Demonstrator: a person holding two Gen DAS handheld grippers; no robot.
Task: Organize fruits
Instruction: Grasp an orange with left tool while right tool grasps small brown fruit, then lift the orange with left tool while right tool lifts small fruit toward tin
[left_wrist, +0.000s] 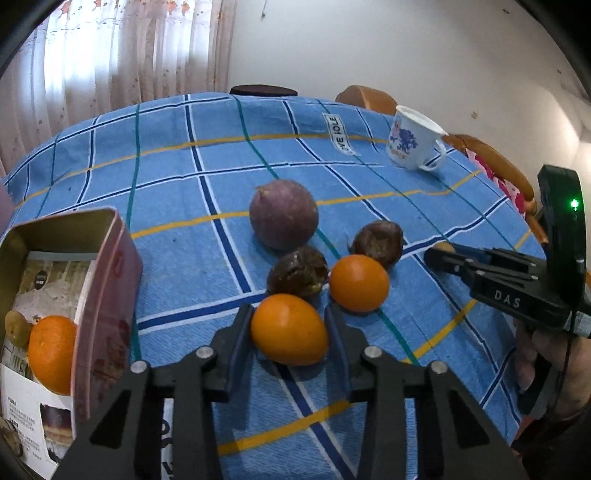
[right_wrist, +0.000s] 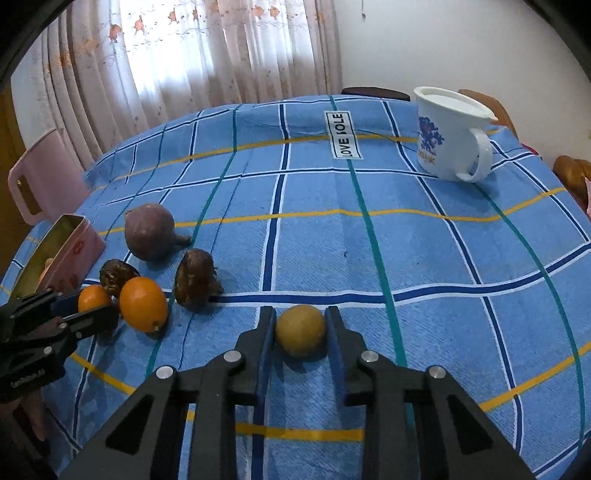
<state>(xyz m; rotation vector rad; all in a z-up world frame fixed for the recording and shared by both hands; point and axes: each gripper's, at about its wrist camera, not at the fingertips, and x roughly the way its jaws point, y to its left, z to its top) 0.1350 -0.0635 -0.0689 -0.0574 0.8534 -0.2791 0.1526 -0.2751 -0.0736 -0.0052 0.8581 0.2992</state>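
My left gripper (left_wrist: 289, 325) is shut on an orange kumquat (left_wrist: 289, 329) on the blue checked tablecloth (left_wrist: 184, 184). A second kumquat (left_wrist: 359, 282), two dark wrinkled fruits (left_wrist: 297, 272) (left_wrist: 377, 242) and a large purple passion fruit (left_wrist: 283, 214) lie just beyond it. A pink tin box (left_wrist: 103, 314) at the left holds an orange fruit (left_wrist: 51, 352) and a small yellowish one (left_wrist: 16, 328). My right gripper (right_wrist: 301, 325) is shut on a small yellow-brown round fruit (right_wrist: 301, 330) resting on the cloth.
A white cup (right_wrist: 452, 134) with a blue flower print stands at the far right of the table. A pink chair back (right_wrist: 44, 177) stands off the left edge and wooden chairs (left_wrist: 491, 162) at the right. Curtains hang behind.
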